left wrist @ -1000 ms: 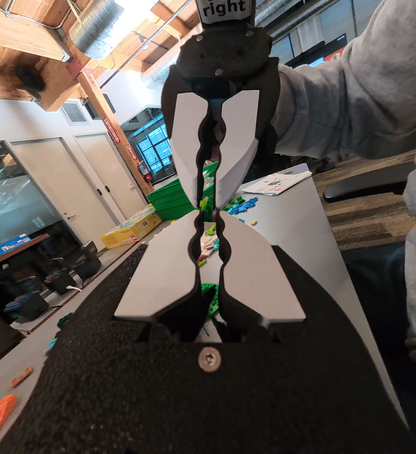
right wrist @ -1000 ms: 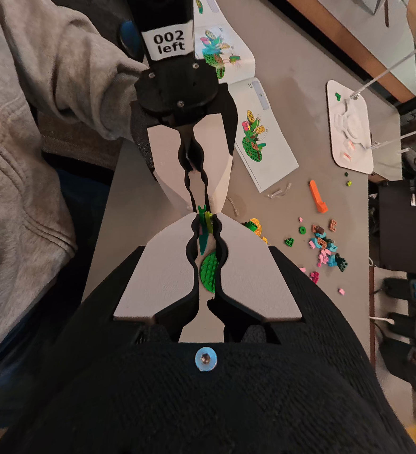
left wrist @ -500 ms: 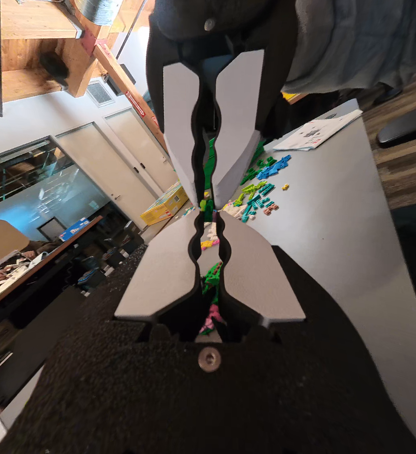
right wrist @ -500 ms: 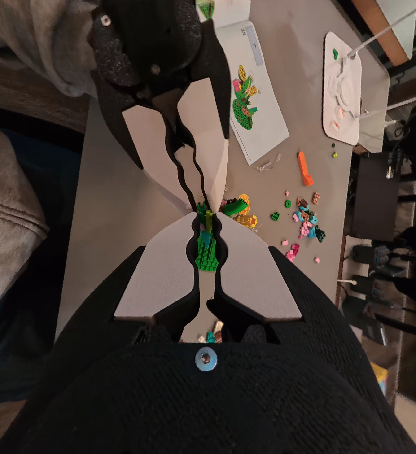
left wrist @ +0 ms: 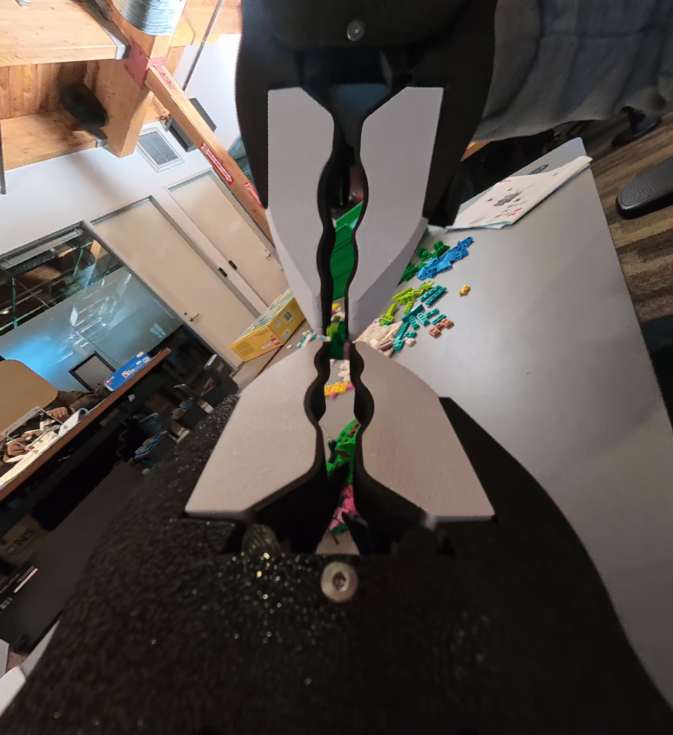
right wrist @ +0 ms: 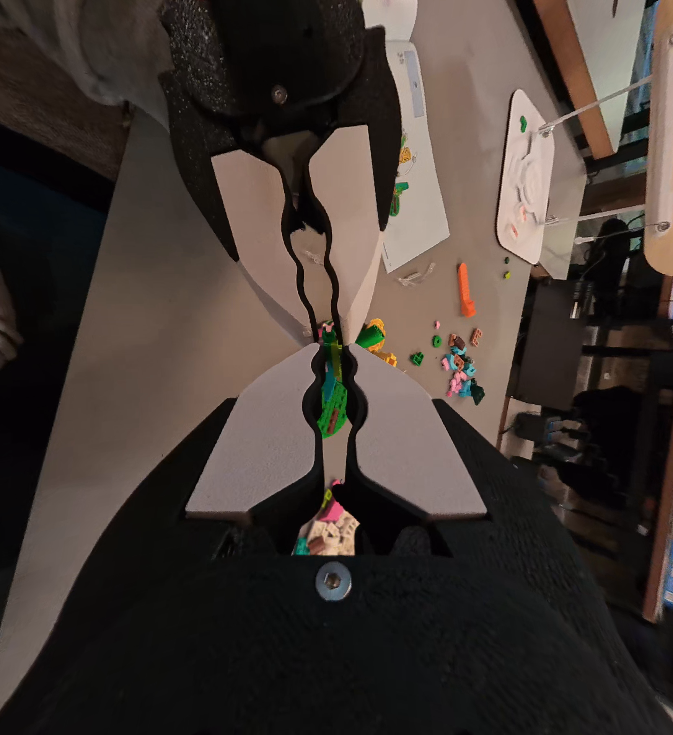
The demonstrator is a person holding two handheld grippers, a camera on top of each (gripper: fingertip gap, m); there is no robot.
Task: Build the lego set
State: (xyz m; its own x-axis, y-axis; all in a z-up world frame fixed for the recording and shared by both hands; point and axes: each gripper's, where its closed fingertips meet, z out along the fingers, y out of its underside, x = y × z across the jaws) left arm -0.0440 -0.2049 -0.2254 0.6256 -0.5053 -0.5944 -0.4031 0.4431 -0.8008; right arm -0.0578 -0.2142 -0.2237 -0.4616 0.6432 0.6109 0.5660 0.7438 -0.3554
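My two grippers meet tip to tip above the grey table (left wrist: 525, 397). My left gripper (left wrist: 336, 345) is shut on a small dark green brick piece (left wrist: 336, 343) with a purple bit at its side. My right gripper (right wrist: 334, 347) is shut on a thin lime-green piece (right wrist: 336, 357). The two pieces touch where the tips meet. In the left wrist view the right gripper (left wrist: 335, 327) comes in from above with the lime piece (left wrist: 334, 328). In the right wrist view the left gripper (right wrist: 326, 336) comes in from above with the dark green piece (right wrist: 326, 337). A green studded build (right wrist: 332, 409) lies on the table below.
Loose bricks (left wrist: 422, 306) lie sorted in piles on the table, near a booklet (left wrist: 517, 199) and a green bin (left wrist: 342, 254). The right wrist view shows an open booklet (right wrist: 414, 199), an orange brick separator (right wrist: 466, 290), a small brick pile (right wrist: 460, 366) and a white tray (right wrist: 525, 179). The tips of both grippers are at nearly the same place.
Both grippers have swung together over the table, so the background has shifted in both views. The tips stay joined and each keeps its piece.
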